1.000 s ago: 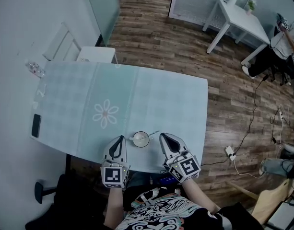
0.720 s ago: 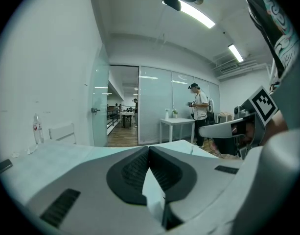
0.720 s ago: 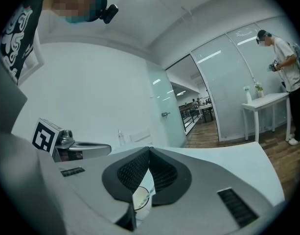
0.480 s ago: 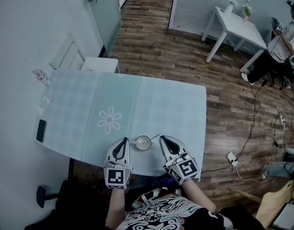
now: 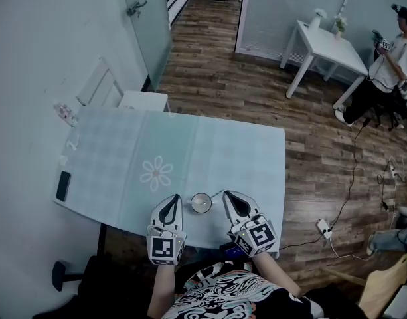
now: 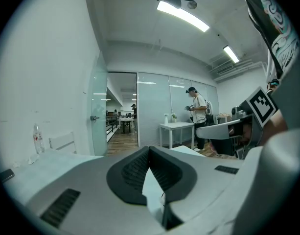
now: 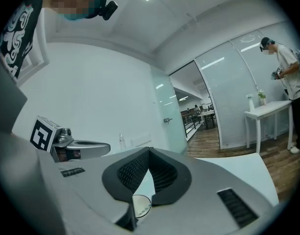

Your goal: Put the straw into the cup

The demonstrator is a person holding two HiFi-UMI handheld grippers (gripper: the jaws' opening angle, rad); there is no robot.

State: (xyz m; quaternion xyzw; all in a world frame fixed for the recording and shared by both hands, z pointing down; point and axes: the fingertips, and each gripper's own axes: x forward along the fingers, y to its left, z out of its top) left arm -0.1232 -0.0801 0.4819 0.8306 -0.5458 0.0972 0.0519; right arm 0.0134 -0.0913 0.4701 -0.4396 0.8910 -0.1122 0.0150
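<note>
Item 1, straw point(image 5: 215, 194): a thin pale sliver on the table point(image 5: 236, 145), just right of the cup. Its long axis runs from the cup's rim out toward the far right. It is too small for me to tell which end is which, or whether it lies flat or leans on the rim.

Item 2, cup point(image 5: 202, 203): upright near the table's near edge, between the two grippers, mouth facing up. In the right gripper view only a slice of its rim shows through the gap behind the jaw tips.

Item 3, left gripper point(image 5: 172, 198): resting just left of the cup, tips pressed together, nothing pinched. Its own view shows only tablecloth behind the tips.

Item 4, right gripper point(image 5: 227, 193): just right of the cup, tips likewise pressed together and empty, close beside the straw. I cannot tell whether they touch.

Item 5, phone point(image 5: 63, 185): dark, flat, at the table's left edge.

Item 6, bottle point(image 5: 65, 113): clear, at the far left corner; its label is unreadable.
</note>
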